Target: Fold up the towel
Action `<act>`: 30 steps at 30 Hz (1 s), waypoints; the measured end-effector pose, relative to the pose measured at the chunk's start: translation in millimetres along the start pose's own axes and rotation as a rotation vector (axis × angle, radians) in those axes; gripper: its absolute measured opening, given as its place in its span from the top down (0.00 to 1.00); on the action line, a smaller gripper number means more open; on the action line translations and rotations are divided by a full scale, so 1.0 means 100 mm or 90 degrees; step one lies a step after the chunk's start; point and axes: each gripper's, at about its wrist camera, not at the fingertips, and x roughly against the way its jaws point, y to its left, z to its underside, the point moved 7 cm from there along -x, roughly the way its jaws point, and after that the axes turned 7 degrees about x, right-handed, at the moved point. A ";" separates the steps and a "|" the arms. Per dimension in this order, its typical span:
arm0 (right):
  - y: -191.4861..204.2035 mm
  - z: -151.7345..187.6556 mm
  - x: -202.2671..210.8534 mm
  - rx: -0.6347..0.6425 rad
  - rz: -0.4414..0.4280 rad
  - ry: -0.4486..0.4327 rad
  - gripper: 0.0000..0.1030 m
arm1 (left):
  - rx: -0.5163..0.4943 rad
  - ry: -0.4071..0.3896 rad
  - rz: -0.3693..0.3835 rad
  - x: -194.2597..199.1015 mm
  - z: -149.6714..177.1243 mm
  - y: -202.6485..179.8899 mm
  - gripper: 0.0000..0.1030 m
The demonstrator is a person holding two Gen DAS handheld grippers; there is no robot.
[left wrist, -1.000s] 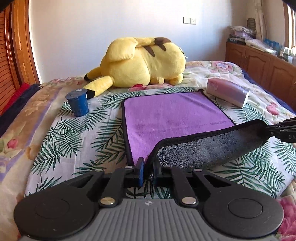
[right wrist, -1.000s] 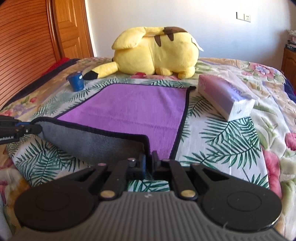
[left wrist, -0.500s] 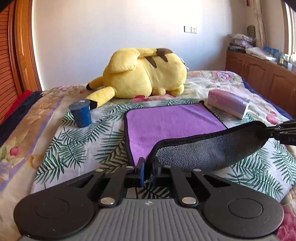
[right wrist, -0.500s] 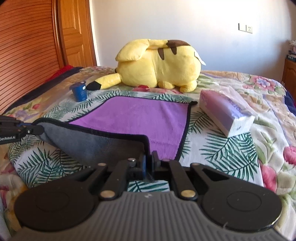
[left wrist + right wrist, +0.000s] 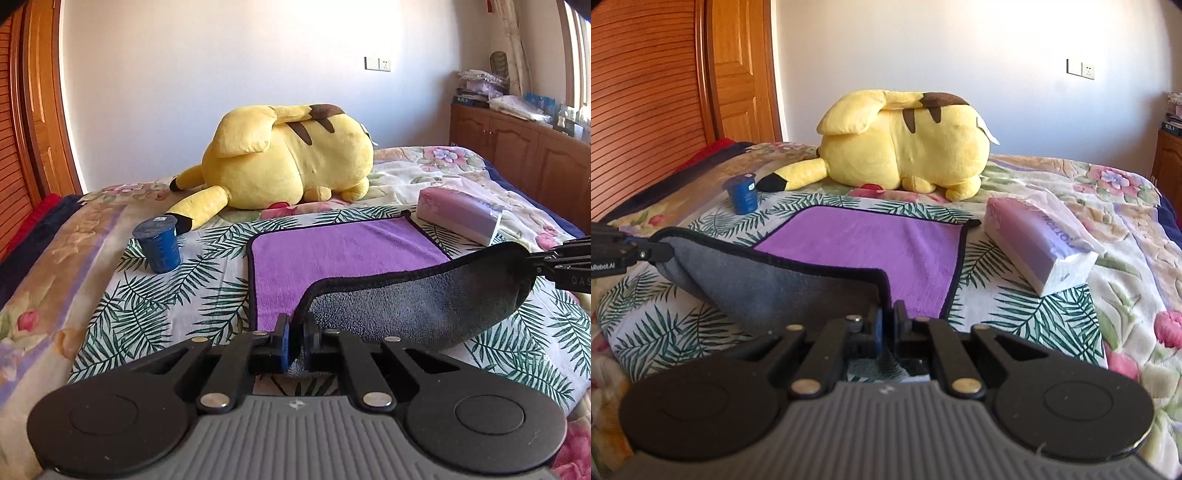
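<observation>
A towel, purple on top (image 5: 343,254) and grey underneath, with a black hem, lies on the bed; it also shows in the right wrist view (image 5: 871,247). My left gripper (image 5: 295,339) is shut on the near left corner. My right gripper (image 5: 888,326) is shut on the near right corner. The near edge is lifted off the bed and its grey underside (image 5: 417,306) hangs between the two grippers. The far half lies flat. Each gripper shows at the edge of the other's view, the right one (image 5: 561,262) and the left one (image 5: 624,253).
A large yellow plush toy (image 5: 288,158) lies behind the towel. A blue cup (image 5: 158,244) stands left of it. A pink tissue pack (image 5: 460,219) lies at its right. The bed (image 5: 147,306) has a leaf-print cover. Wooden cabinets (image 5: 524,147) stand far right, a wooden door (image 5: 738,70) left.
Both grippers have risen and moved forward with the towel's near corners. More of the grey underside is lifted and less purple shows.
</observation>
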 end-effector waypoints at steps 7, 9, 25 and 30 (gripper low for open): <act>-0.03 0.01 -0.14 0.017 -0.002 0.010 0.94 | -0.008 0.001 0.006 -0.11 -0.06 -0.01 0.94; -0.03 0.01 -0.17 0.018 -0.002 0.010 0.94 | -0.011 0.000 0.008 -0.13 -0.07 -0.01 0.94; -0.10 -0.16 -0.21 0.030 0.003 -0.023 0.94 | -0.011 -0.019 0.020 -0.16 -0.25 -0.02 0.94; -0.14 -0.21 -0.24 0.035 0.009 -0.031 0.94 | -0.020 -0.020 0.018 -0.19 -0.31 -0.02 0.94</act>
